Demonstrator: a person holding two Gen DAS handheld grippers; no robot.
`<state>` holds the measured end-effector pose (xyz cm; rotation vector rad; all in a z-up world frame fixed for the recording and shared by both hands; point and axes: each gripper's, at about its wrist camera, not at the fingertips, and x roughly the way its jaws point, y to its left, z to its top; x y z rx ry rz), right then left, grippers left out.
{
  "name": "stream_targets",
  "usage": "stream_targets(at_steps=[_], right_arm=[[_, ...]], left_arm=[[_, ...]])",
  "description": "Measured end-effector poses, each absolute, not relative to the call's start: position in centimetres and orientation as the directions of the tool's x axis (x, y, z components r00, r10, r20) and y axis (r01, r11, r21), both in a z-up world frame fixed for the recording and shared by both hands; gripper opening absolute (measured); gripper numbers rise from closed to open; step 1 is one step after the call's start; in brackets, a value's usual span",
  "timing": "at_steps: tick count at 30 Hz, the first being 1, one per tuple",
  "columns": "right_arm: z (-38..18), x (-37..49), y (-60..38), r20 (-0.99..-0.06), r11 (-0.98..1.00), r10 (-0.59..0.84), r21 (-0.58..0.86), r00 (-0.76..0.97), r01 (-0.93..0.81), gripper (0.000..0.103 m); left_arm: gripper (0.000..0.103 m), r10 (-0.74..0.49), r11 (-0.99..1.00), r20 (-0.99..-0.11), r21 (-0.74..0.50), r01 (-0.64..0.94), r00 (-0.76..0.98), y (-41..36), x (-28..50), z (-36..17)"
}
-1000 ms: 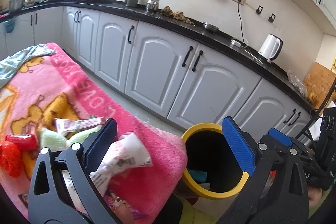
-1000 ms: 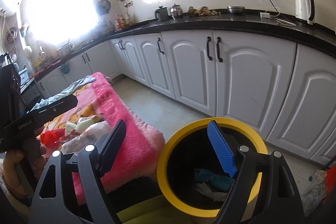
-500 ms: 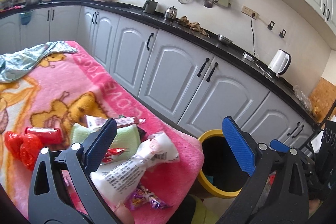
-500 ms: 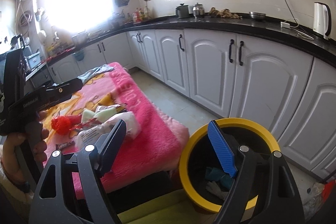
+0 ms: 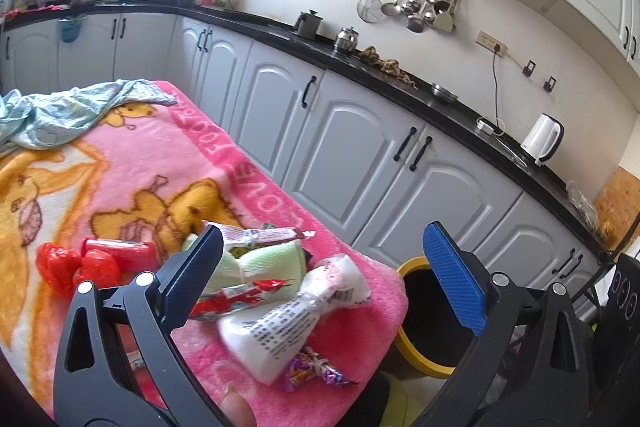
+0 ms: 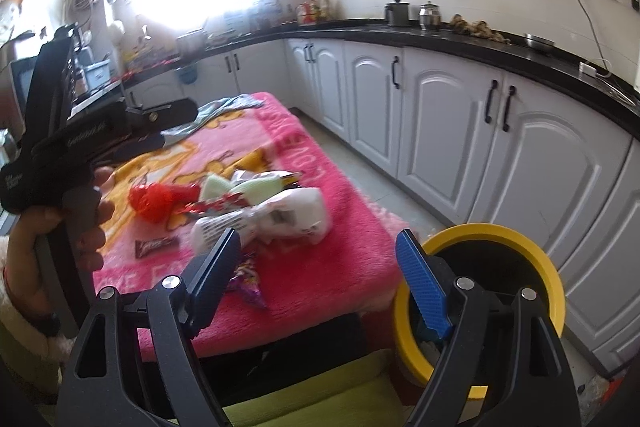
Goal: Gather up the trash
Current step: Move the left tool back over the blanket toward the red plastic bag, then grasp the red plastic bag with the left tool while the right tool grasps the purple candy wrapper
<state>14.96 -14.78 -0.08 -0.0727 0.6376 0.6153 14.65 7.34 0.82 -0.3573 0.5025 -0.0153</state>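
Between the spread fingers of the left tongs (image 5: pixel 320 275), which are held apart and empty, a white wrapper (image 5: pixel 292 323) is framed on the pink blanket (image 5: pixel 256 179) covering the desk. The right tongs (image 6: pixel 320 267) are likewise apart and empty, beside the yellow-rimmed bin (image 6: pixel 548 267) on the floor. A reach for the next piece is judged to be in hand; lowering and closing on one wrapper is called for.

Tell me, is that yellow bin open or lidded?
Open. The yellow bin has no lid; its dark inside shows beside the pink blanket.
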Motion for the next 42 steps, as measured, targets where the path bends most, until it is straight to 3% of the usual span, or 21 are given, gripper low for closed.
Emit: stream_targets(at_steps=[21,42], right_arm=[[-1.6,10.9,-7.6,-0.631,0.71,0.578,0.075,0.518,-0.701,0.077],[-5.2,11.0,-4.4,-0.695,0.681,0.544,0.04,0.469,-0.731,0.077]], left_arm=[[0.092,0.005,0.92,-0.461,-0.345,-0.185,0.888,13.6,11.2,0.8],[0.092,0.14,0.871,-0.613,-0.297,-0.391,0.778,21.1,9.7,-5.9]])
